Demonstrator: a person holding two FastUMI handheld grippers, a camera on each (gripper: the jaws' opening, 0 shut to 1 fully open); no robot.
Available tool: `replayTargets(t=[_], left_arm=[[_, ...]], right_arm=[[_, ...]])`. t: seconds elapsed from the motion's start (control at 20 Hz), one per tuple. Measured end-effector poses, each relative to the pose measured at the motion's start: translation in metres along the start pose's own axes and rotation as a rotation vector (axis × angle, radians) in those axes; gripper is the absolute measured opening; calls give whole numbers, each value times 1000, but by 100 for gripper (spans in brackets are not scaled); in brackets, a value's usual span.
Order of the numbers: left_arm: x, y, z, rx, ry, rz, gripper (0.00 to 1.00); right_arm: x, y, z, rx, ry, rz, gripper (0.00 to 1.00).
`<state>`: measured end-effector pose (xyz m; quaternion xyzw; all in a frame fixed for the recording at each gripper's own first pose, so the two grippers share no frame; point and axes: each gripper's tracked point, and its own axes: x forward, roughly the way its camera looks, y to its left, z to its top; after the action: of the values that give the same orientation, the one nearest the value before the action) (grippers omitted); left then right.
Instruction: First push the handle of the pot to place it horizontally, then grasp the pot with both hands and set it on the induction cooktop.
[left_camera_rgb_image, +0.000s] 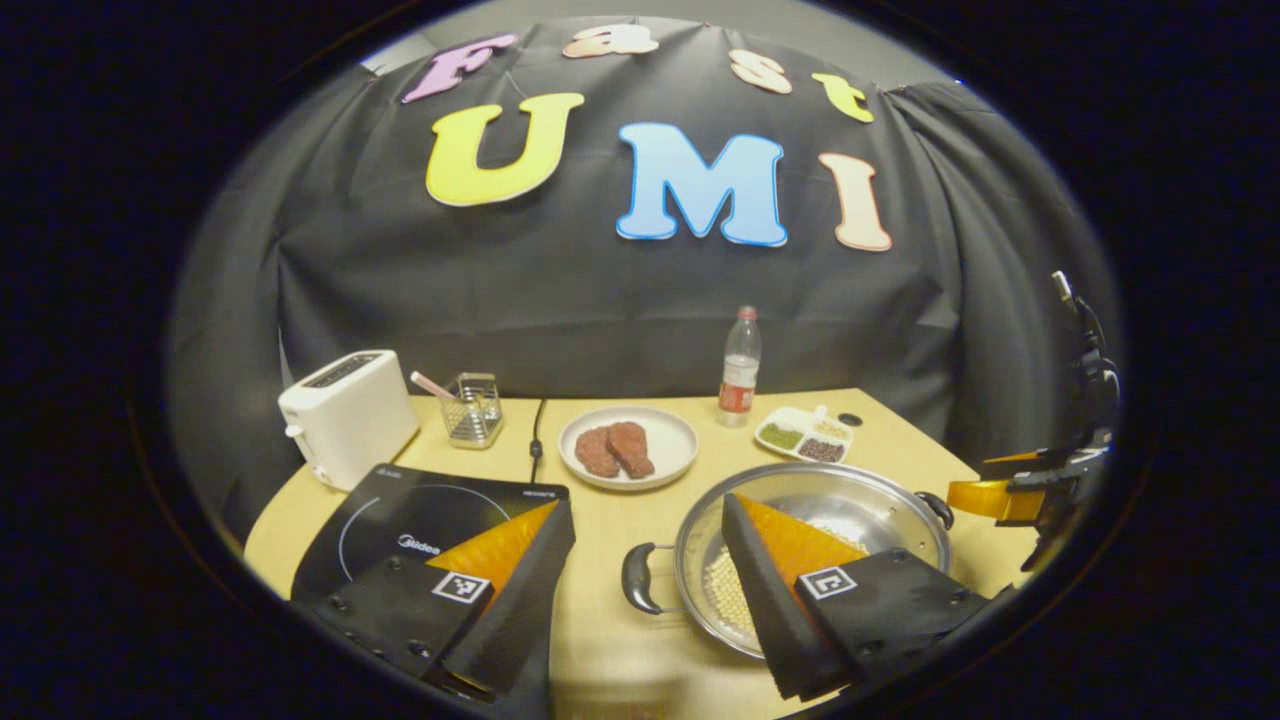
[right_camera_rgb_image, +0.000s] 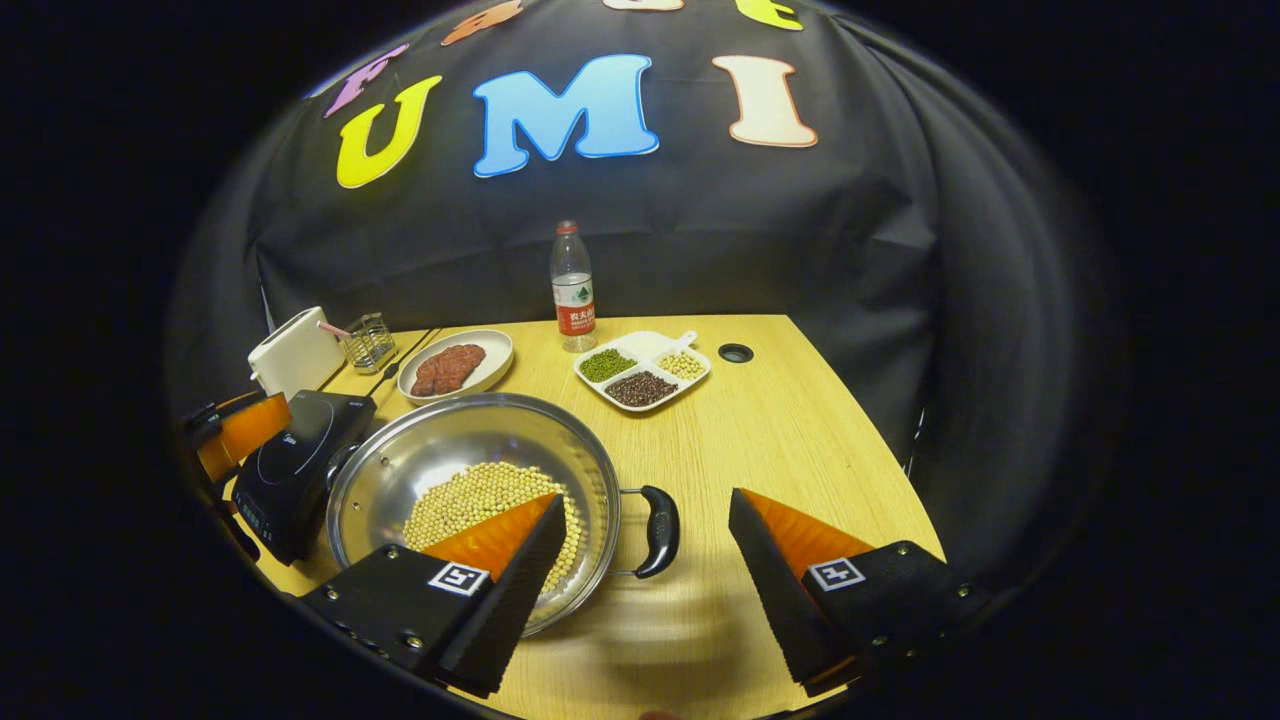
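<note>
The pot (right_camera_rgb_image: 470, 470) is polished metal, its inside mirror-bright, with glossy dark plastic handles (right_camera_rgb_image: 660, 530). Under it the table (right_camera_rgb_image: 780, 420) is pale wood-grain, smooth with a soft sheen. Off the left claw's left finger lies the cooktop (left_camera_rgb_image: 420, 515), slick black glass. Beyond it the toaster (left_camera_rgb_image: 345, 415) looks like smooth white plastic, the basket (left_camera_rgb_image: 472, 408) thin shiny wire. Farther back, the plate (left_camera_rgb_image: 670, 445) is glossy white, the bottle (left_camera_rgb_image: 740, 365) clear plastic, the tray (right_camera_rgb_image: 640, 350) smooth white

Left gripper (left_camera_rgb_image: 645, 520) spread wide above a steel pot (left_camera_rgb_image: 860, 510) of soybeans, its side handle (left_camera_rgb_image: 637, 578) between the fingers, induction cooktop (left_camera_rgb_image: 400, 520) beside.
</note>
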<state>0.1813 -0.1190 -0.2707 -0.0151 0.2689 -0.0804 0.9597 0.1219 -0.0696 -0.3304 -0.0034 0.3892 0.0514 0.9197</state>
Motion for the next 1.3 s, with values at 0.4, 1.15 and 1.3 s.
replayTargets(t=[0.4, 1.15, 1.3], left_arm=[[49, 0, -63, -20, 212, -30, 100], [78, -3, -105, 52, 354, 35, 82], [80, -2, -104, 50, 347, 26, 76]], right_arm=[[27, -3, -16, -12, 70, -3, 100], [63, 6, -45, 55, 195, 42, 64], [62, 6, -46, 46, 198, 39, 60]])
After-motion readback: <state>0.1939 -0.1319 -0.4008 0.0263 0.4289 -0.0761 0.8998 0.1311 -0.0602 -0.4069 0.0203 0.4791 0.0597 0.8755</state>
